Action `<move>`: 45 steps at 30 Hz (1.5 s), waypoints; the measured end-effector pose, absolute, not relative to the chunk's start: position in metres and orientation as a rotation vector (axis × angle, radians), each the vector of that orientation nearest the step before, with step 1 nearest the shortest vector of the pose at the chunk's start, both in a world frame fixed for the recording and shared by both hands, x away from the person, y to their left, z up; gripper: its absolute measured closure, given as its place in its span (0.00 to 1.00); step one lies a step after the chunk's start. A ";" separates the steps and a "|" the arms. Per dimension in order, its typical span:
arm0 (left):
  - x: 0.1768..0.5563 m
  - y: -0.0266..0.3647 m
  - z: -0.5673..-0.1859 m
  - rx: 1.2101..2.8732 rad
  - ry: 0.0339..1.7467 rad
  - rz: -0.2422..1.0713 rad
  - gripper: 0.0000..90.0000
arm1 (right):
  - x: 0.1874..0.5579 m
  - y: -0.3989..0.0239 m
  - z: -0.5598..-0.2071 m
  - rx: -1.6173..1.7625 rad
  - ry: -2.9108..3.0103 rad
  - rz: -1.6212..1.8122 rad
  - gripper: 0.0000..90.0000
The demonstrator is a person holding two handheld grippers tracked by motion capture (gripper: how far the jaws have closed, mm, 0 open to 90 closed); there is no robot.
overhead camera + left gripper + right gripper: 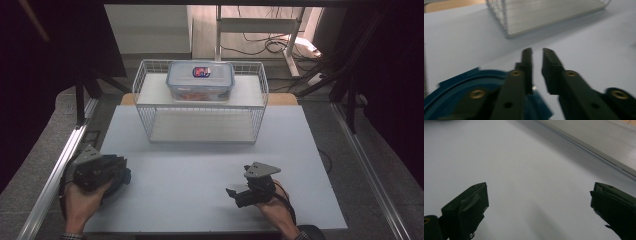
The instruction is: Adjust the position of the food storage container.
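The blue lid point(461, 92) sat at the near left of the desk point(200, 175), under my left gripper point(537, 53), whose jaws stood nearly closed with only a slit between them; through the blur I couldn't quite tell whether they pinched its edge. My right gripper point(536, 202) hung wide open over bare desk. A shallow bite could let the lid slip before reaching the container point(200, 80) in the wire basket point(145, 75).

Lab: cables point(260, 45), framed table point(200, 180)

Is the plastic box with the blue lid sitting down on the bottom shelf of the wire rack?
No, the plastic box sits on the top shelf of the wire rack, and the bottom shelf is bare.
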State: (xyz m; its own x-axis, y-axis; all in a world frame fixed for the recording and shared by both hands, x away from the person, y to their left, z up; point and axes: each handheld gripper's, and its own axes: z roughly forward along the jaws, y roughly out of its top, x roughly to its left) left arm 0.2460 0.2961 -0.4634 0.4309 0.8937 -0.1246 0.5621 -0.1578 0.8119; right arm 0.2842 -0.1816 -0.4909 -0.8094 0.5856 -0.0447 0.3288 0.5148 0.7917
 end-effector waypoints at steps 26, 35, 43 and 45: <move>0.210 0.401 -0.508 1.648 1.691 0.633 1.00 | 0.286 -0.182 -0.494 0.792 2.468 1.141 0.01; 0.209 0.392 -0.509 1.688 1.724 0.665 1.00 | 0.288 -0.180 -0.497 0.804 2.483 1.133 0.01; 0.211 0.376 -0.507 1.701 1.698 0.624 1.00 | 0.289 -0.180 -0.498 0.815 2.494 1.133 0.02; 0.212 0.370 -0.507 1.712 1.684 0.615 1.00 | 0.290 -0.180 -0.498 0.815 2.495 1.132 0.02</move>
State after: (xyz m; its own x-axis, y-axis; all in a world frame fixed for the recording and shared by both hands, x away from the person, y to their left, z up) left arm 0.2125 0.3700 -0.5069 0.0646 0.9916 -0.1121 0.6863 0.0374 0.7263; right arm 0.2897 -0.1798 -0.4978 -0.8009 0.5984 -0.0222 0.3775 0.5333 0.7570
